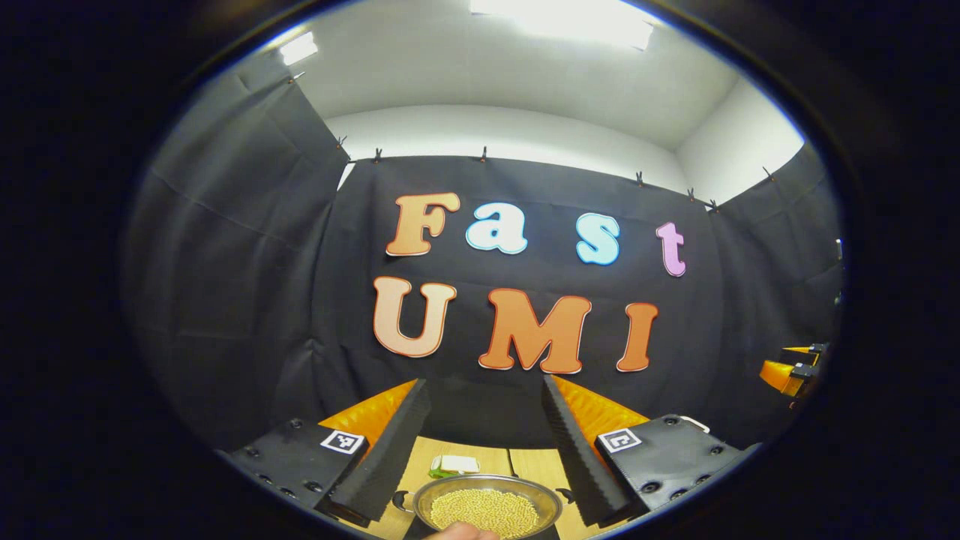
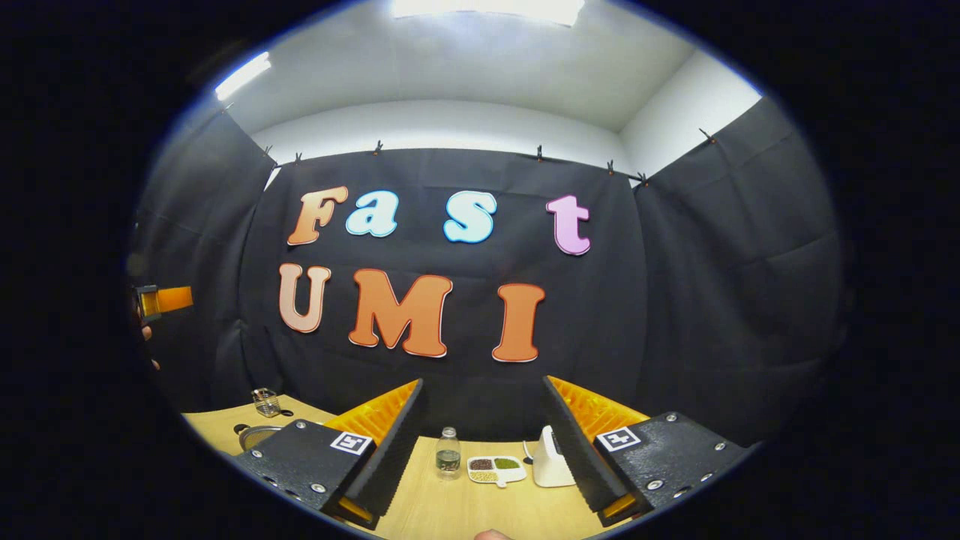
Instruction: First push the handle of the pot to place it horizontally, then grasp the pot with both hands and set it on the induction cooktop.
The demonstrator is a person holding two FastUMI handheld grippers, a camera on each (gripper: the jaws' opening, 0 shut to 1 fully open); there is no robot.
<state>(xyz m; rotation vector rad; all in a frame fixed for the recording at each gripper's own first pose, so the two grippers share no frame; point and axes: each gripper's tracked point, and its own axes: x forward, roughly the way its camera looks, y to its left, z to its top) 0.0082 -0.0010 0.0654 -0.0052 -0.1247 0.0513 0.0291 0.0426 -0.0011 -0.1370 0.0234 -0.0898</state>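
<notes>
Both the left gripper point(image 1: 486, 442) and right gripper point(image 2: 484, 442) gape, ribbed black fingers above a round steel pot point(image 1: 487, 504) of pale beans on the wooden table point(image 2: 450, 510).

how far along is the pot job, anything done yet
Nothing looks done. In the left gripper view the pot full of pale grains sits on the wooden table below the open left gripper, untouched. The right gripper is open too, over a bottle and a divided dish. Handle push, two-handed grasp and move to the cooktop all remain.
</notes>
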